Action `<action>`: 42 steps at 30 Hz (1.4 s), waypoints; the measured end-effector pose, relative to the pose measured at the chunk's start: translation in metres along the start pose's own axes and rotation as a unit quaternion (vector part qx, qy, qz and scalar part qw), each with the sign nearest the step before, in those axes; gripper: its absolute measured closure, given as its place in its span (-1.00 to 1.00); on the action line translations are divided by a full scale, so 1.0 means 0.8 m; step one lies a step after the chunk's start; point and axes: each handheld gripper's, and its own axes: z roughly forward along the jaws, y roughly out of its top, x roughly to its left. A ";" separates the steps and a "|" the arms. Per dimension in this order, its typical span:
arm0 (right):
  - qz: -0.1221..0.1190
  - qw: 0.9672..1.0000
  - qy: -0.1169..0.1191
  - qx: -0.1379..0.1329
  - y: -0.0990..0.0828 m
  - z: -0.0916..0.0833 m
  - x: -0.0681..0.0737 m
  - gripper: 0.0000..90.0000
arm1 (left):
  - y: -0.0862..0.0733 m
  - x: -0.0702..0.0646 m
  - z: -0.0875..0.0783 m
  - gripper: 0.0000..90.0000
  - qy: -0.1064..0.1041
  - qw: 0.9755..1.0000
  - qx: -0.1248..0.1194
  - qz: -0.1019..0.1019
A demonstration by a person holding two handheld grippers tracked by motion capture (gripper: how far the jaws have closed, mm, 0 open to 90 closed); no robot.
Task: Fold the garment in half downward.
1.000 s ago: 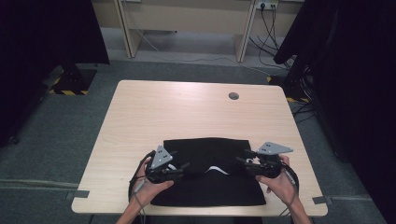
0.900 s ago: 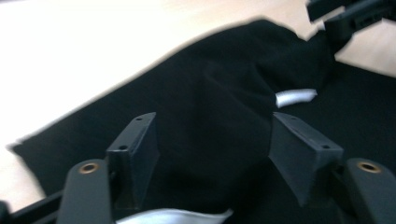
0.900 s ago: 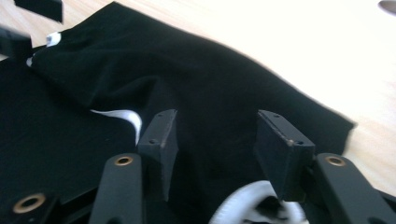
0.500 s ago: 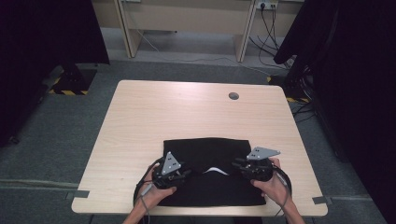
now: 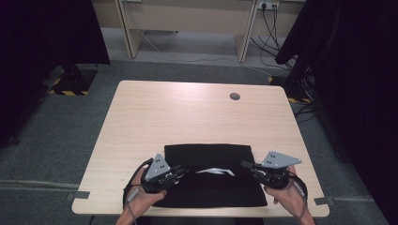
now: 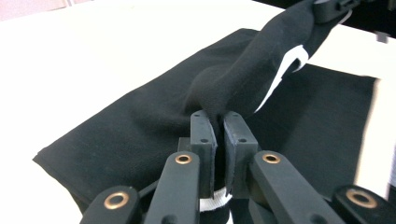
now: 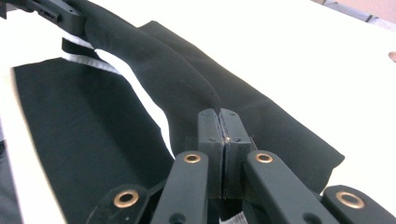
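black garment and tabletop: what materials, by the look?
Black garment: soft matte knit fabric, probably cotton jersey; it drapes and ridges where both grippers pinch it, with a white print. Tabletop: light wood-grain laminate, likely, smooth with a faint sheen.

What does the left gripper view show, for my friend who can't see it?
The left gripper has its black jaws shut on a fold of a black cloth with a white mark, lifting it off a pale table. The raised fold runs to the far gripper, top right.

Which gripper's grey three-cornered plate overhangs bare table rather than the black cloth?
The right gripper: its plate juts past the black cloth; the left gripper doesn't.
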 end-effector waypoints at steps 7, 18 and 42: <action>0.016 1.000 0.021 0.009 -0.030 -0.017 0.032 0.94 | -0.036 -0.025 -0.012 0.81 -0.029 0.999 0.027 -0.009; 0.048 0.999 0.021 0.006 -0.034 -0.032 0.031 0.36 | -0.031 -0.022 -0.024 0.09 -0.052 0.997 -0.002 -0.054; 0.067 0.993 -0.027 0.090 -0.066 0.045 -0.017 0.07 | -0.064 0.003 0.005 -0.32 0.039 0.994 0.092 -0.039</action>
